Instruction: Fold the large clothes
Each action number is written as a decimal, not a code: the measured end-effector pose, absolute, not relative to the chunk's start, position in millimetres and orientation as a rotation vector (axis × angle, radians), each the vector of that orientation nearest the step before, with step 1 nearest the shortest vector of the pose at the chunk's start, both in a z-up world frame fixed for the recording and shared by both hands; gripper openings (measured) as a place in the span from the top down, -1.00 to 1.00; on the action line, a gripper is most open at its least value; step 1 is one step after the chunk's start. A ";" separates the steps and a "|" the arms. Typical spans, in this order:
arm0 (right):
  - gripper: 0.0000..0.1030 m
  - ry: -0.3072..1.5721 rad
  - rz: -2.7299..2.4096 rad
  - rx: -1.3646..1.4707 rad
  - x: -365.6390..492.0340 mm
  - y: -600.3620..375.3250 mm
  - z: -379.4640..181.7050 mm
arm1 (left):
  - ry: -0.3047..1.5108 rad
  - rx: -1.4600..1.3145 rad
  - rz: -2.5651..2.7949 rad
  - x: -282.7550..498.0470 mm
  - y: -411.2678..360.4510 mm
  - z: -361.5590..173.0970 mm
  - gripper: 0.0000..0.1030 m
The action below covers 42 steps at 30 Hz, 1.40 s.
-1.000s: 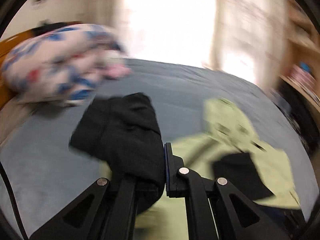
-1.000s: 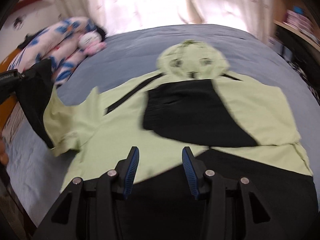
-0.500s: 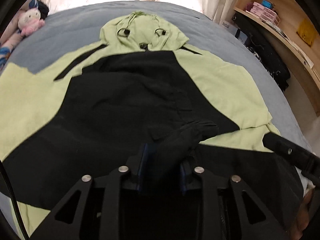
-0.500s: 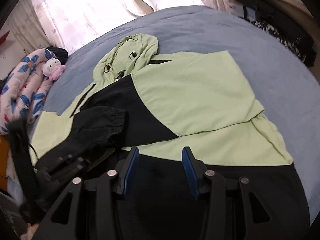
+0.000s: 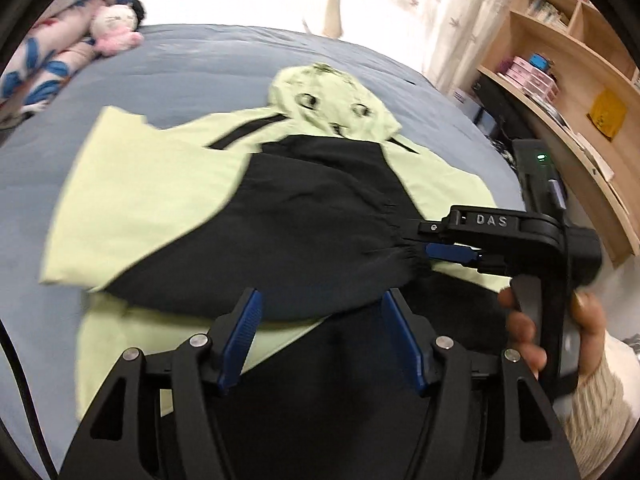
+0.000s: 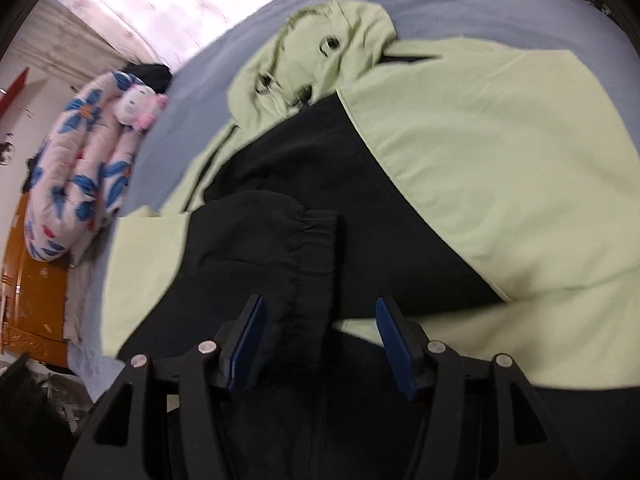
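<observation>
The jacket (image 5: pixel 168 184), lime green w/ black panels, is lying spread flat on the grey-blue bedspread (image 5: pixel 192 64), hood (image 5: pixel 332 100) pointing toward 12 o'clock in the left wrist view, black hem nearest the cams. A black sleeve (image 5: pixel 304 232) is lying folded across the chest, its elastic cuff (image 5: pixel 404 260) ending at approx 3 o'clock of the chest, right by the right gripper (image 5: pixel 456 240), which is coming in from 3 o'clock, its blue pad (image 5: pixel 448 252) just beside or maybe touching the cuff; can't tell for sure. In the right wrist view the cuff (image 6: pixel 316 248) is sitting at 12 o'clock of the right gripper (image 6: pixel 318 332), fabric running down btwn the jaws, which are opening, pads not pressing on it. The left gripper (image 5: pixel 322 336) is hovering over the lower chest at 6 o'clock, jaws opening too, sleeve edge below and btwn them but not gripped. A hand (image 5: pixel 556 332) in a cream knit sleeve (image 5: pixel 596 412) is holding the right gripper's handle at 4 o'clock. Outward: a floral duvet (image 5: pixel 48 60) and pink plush toy (image 5: pixel 116 28) are sitting at 10–11 o'clock, curtains (image 5: pixel 400 12) at 12–1, a wood shelf unit (image 5: pixel 568 64) at 2 o'clock.
</observation>
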State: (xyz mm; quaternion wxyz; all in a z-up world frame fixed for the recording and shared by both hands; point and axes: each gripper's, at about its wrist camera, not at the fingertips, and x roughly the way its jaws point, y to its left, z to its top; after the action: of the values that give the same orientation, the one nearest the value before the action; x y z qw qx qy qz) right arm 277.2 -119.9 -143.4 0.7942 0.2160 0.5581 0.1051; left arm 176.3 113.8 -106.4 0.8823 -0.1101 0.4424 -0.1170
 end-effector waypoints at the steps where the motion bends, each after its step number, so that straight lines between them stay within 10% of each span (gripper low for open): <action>1: -0.11 1.218 0.252 0.480 279.8 -117.0 -148.9 | 0.920 -0.229 -0.216 171.2 123.8 -107.0 -0.19; 4: 0.48 1.246 0.277 0.416 279.1 -100.6 -150.5 | 0.931 -0.251 -0.164 168.6 143.2 -113.4 -0.19; 17: 0.76 0.734 0.302 0.215 261.7 -102.6 18.6 | 0.947 -0.486 -0.003 198.8 196.1 -139.3 -0.19; 30: 0.87 0.857 0.107 0.187 281.1 -164.1 -23.1 | 1.021 -0.546 0.088 238.6 213.5 -163.5 0.21; 39: 0.52 1.142 0.036 0.290 293.5 -246.0 -112.3 | 1.129 -0.342 -0.013 251.3 202.0 -131.7 0.21; 42: -0.20 1.099 0.062 0.337 303.9 -256.3 -106.0 | 1.072 -0.282 -0.024 261.7 202.8 -103.7 -0.19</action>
State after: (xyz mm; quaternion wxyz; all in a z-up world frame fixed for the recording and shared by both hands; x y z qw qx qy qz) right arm 303.9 -256.3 -106.0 0.8389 0.1591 0.5197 0.0295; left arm 261.7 202.8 -103.7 0.8503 -0.1339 0.5089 -0.0114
